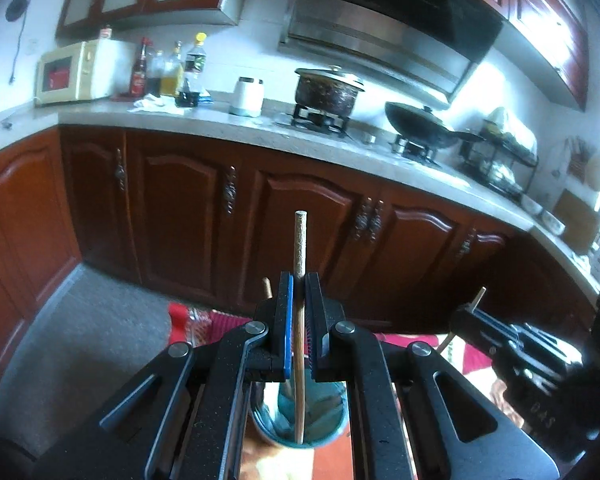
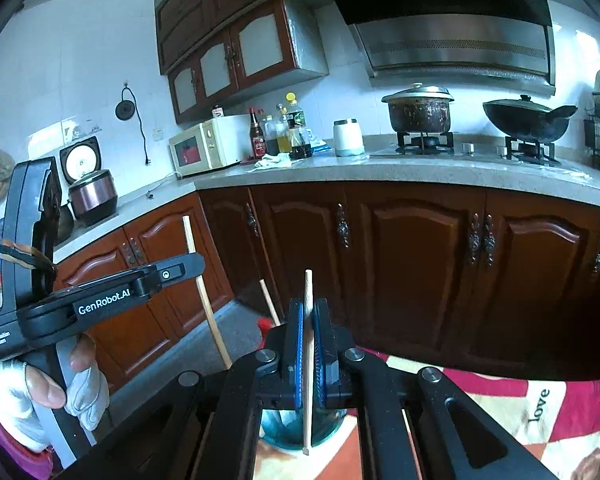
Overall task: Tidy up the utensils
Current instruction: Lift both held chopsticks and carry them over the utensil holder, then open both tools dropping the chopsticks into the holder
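Both grippers hold chopsticks over a teal cup

The left gripper (image 1: 299, 280) pinches a wooden chopstick (image 1: 300, 320) upright, its lower end inside the teal cup (image 1: 300, 420); the right gripper (image 2: 308, 312) clamps a paler chopstick (image 2: 307, 360) whose tip reaches that cup's (image 2: 300, 428) rim, above a patterned cloth (image 2: 540, 412)

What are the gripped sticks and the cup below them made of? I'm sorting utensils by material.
Both chopsticks, left and right, look like bare wood or bamboo: pale, matte. The teal cup has a glossy wall, perhaps plastic or glass; unclear.
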`<state>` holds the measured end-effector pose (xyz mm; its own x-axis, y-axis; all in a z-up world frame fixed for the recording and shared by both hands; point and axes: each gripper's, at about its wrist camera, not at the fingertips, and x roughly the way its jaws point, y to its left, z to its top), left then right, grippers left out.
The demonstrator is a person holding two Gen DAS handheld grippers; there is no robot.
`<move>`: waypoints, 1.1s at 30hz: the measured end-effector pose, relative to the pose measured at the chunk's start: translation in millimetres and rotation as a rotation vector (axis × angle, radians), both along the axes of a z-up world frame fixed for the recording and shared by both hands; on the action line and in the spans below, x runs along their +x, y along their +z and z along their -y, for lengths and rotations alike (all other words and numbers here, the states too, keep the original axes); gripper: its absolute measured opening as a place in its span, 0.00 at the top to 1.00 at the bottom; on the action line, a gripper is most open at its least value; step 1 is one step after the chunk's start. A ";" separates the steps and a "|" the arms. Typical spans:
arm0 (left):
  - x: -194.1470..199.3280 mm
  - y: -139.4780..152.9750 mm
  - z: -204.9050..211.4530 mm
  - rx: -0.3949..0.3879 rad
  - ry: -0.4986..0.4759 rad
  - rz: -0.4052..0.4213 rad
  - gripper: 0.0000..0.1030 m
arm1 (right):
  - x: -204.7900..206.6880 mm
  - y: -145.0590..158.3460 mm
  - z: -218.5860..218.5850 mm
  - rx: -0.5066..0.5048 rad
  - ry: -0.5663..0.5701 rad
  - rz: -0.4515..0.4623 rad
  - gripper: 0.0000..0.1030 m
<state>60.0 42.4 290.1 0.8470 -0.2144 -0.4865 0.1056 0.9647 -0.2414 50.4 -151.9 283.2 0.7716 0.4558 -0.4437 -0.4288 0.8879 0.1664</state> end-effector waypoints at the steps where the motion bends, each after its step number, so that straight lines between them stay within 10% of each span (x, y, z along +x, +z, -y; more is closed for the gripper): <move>1: 3.6 -3.3 0.1 0.010 0.010 0.004 0.96 | 4.9 -3.7 -2.9 0.000 -0.009 0.003 0.96; 27: 0.2 -78.5 17.7 0.070 0.018 -0.106 0.96 | 32.9 -103.0 18.8 0.063 -0.087 -0.211 0.90; 33: -6.2 -78.6 22.8 0.077 0.019 -0.110 0.62 | 24.7 -102.3 23.9 0.068 -0.077 -0.223 0.76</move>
<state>53.8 19.7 211.5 0.7909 -0.1577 -0.5913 0.0645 0.9823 -0.1757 75.0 -175.9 180.9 0.6918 0.4341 -0.5770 -0.3065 0.9001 0.3096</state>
